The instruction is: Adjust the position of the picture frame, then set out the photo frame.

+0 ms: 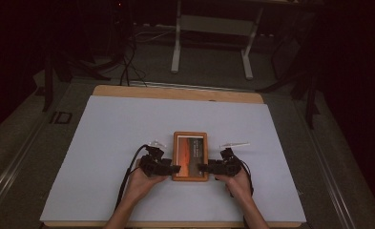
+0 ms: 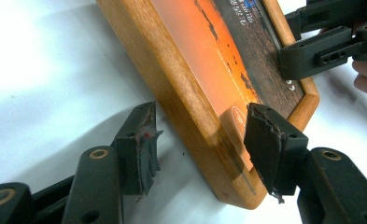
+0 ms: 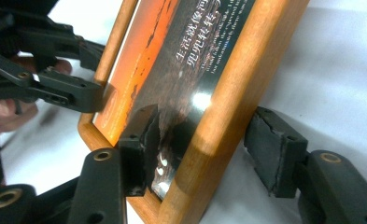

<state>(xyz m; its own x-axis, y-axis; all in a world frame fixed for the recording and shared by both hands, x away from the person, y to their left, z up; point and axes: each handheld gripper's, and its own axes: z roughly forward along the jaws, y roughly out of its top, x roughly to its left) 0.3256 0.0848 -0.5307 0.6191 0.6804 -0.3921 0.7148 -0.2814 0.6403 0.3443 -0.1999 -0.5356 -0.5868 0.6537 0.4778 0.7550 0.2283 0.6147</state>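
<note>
Low in the middle of the high view, a wooden picture frame [image 1: 190, 156] lies flat on the white table cover [image 1: 109, 138], its orange sunset print facing up. Two bare forearms come in from the bottom edge and angle inward, so the hands face each other across the frame's near end. The left hand [image 1: 140, 179] sits at lower left of the frame, knuckles up, its left gripper [image 1: 176, 168] held level and pointing toward the frame's left rail. The right hand [image 1: 237, 179] mirrors it at lower right, with the right gripper [image 1: 200, 168] aimed at the right rail.

In the left gripper view the wooden rail runs between the two jaws near the frame's corner: one pad lies over the glass at the right, the other stands off on the table side at the left with white showing between it and the wood. The jaws are parted and not clamping.

In the right gripper view the rail again stands between the jaws; the left pad rests by the glass, the right pad stands apart from the wood. That grip is loose too.
</note>
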